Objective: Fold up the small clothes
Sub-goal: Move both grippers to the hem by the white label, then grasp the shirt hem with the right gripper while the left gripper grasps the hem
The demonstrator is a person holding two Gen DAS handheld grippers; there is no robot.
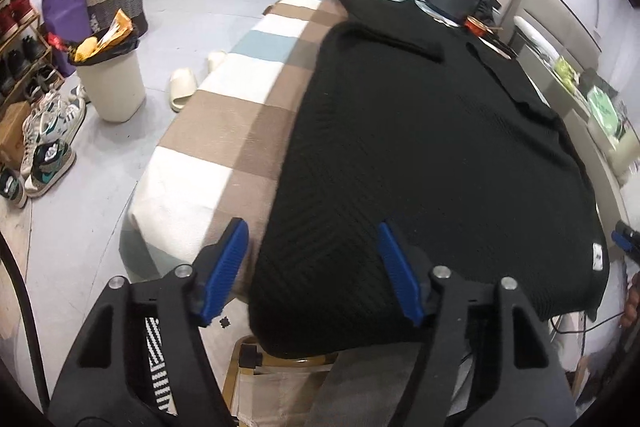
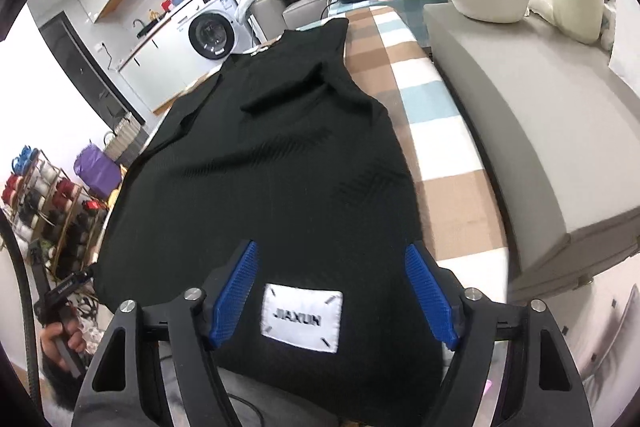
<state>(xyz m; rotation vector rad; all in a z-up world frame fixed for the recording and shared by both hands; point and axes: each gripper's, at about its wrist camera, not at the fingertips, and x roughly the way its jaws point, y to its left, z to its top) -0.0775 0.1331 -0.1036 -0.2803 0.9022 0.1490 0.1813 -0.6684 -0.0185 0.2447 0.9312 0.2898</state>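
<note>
Left gripper (image 1: 312,269): jaws stood open, holding nothing, over the near left hem corner. Top (image 1: 432,155): black knit, laid flat along the checked cloth (image 1: 216,131), both sleeves already folded across the chest; judged partly folded, with the lengthwise fold of the body still to do. Long axis ran away from the grippers, hem nearest, collar farthest. Right gripper (image 2: 332,297): jaws open, empty, straddling the white label (image 2: 302,321) at the hem.

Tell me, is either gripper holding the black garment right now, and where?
Nothing is held. The left gripper and the right gripper both stand open above the near hem of the black garment, pads not pressing it.
</note>
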